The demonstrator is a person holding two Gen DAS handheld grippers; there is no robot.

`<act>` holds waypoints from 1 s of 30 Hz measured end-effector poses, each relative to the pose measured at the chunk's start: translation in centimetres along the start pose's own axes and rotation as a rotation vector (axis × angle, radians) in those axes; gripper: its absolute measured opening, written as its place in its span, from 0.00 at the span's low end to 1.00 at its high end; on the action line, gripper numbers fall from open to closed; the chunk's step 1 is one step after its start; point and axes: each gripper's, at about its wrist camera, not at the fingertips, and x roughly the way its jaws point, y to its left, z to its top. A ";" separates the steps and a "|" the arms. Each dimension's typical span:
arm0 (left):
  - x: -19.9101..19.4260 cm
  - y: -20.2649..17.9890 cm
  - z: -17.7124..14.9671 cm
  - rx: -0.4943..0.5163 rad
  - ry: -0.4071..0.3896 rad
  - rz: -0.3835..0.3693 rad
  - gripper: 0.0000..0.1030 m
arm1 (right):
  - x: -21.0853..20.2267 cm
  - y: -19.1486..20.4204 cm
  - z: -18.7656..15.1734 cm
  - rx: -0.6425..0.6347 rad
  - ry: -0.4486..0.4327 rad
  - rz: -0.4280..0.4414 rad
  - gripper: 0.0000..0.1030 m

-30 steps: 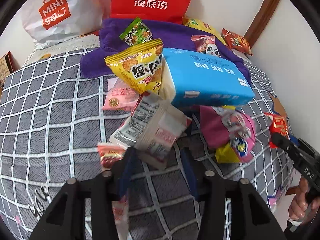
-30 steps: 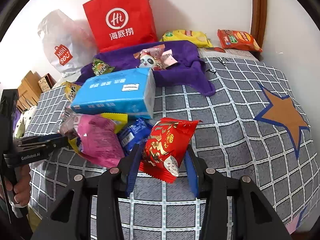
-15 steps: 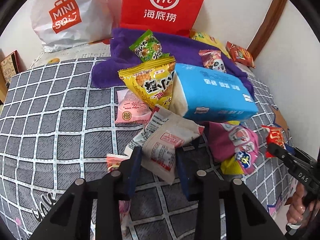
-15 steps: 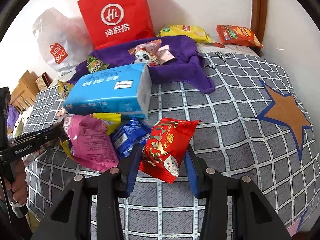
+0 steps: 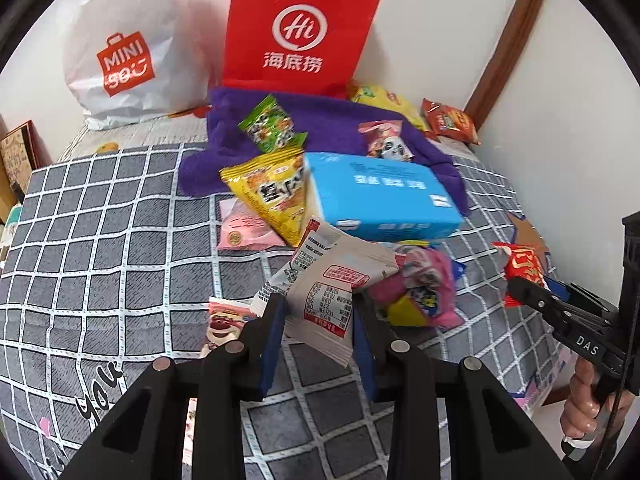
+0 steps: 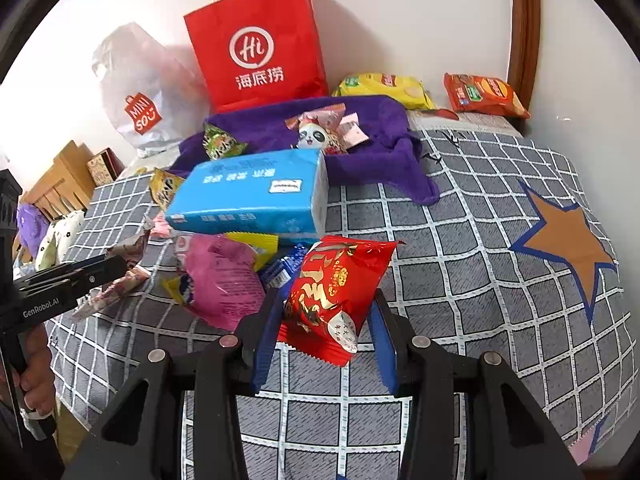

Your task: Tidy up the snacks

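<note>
My left gripper point(image 5: 318, 314) is shut on a white snack packet point(image 5: 334, 288) with red label print, lifted a little off the bed. My right gripper point(image 6: 324, 316) is shut on a red snack packet point(image 6: 336, 294) with gold lettering, also held above the bed. Each gripper shows in the other's view: the right gripper point(image 5: 520, 282) at the right edge, the left gripper point(image 6: 120, 266) at the left. A pile of snacks lies between them: a pink packet point(image 6: 224, 280), a blue packet point(image 6: 282, 270) and a yellow chip bag point(image 5: 274, 196).
A blue tissue pack point(image 6: 256, 194) lies mid-bed. A purple towel point(image 6: 376, 140) behind it carries a green packet point(image 5: 272, 126) and a panda packet point(image 6: 320, 132). A red paper bag point(image 6: 260, 44) and a white plastic bag point(image 5: 124, 48) stand at the wall. Grey checked bedding point(image 6: 460, 264) spreads to the right.
The left jaws closed on the white packet and lifted it up from the bed. The right gripper keeps its hold on the red packet and has risen slightly.
</note>
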 end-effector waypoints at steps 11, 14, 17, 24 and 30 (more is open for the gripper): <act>-1.5 -2.4 1.2 0.036 -0.031 -0.032 0.30 | -2.1 0.9 1.4 -0.031 -0.050 0.014 0.42; -1.5 -2.8 1.6 0.041 -0.034 -0.036 0.30 | -2.4 0.9 1.9 -0.036 -0.060 0.012 0.42; -1.4 -3.0 1.9 0.045 -0.035 -0.037 0.30 | -2.5 1.0 2.3 -0.052 -0.072 0.003 0.42; -1.4 -3.1 1.7 0.040 -0.029 -0.050 0.30 | -1.8 1.3 2.9 -0.118 -0.077 0.008 0.42; -1.6 -3.1 2.0 0.041 -0.039 -0.052 0.30 | -2.2 1.7 3.3 -0.134 -0.097 -0.001 0.39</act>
